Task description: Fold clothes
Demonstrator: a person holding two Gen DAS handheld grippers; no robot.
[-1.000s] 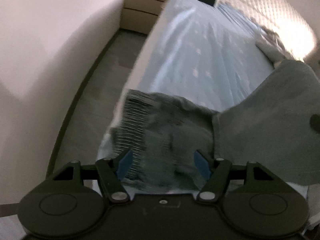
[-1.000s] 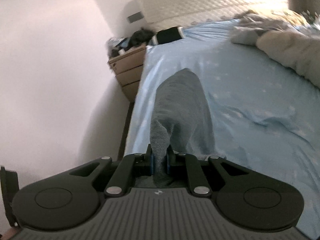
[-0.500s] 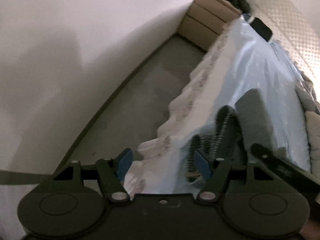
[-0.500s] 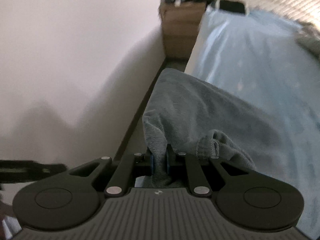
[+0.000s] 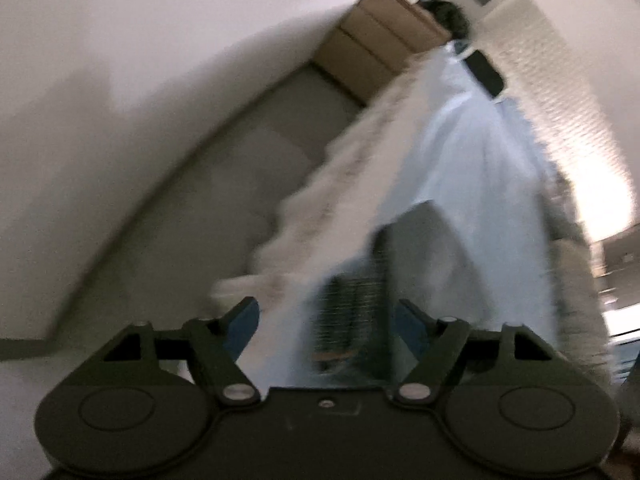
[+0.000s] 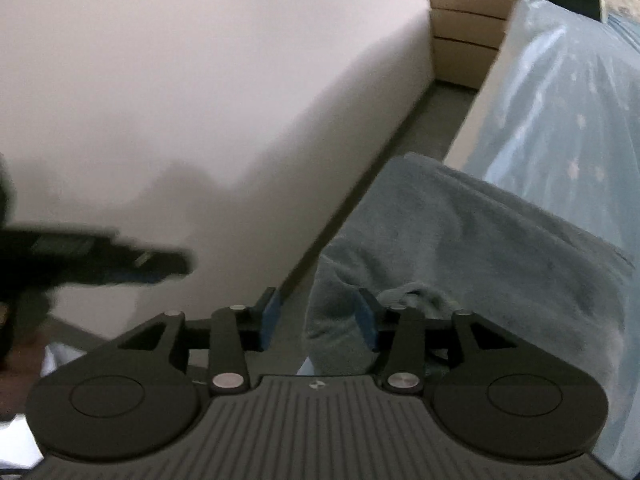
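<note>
A grey-blue knit garment [image 6: 472, 248] lies folded over near the left edge of the bed with its light blue sheet [image 6: 560, 120]. My right gripper [image 6: 318, 314] is open, and a fold of the garment sits between its blue pads, no longer pinched. In the blurred left wrist view the garment [image 5: 420, 248] shows as a dark folded mass with a ribbed part near the bed edge. My left gripper [image 5: 326, 320] is open and empty, just short of that ribbed part. The left gripper also shows in the right wrist view [image 6: 120, 258] as a dark blurred shape at the left.
A pale wall [image 6: 180, 80] runs along the left, with a narrow strip of grey floor [image 6: 424, 128] between it and the bed. A wooden drawer unit [image 6: 468, 28] stands at the far end. A black object [image 5: 484, 72] lies at the bed's head.
My right gripper has opened and let go of the garment, which has dropped onto the bed edge. My left gripper has swung left and back, staying open.
</note>
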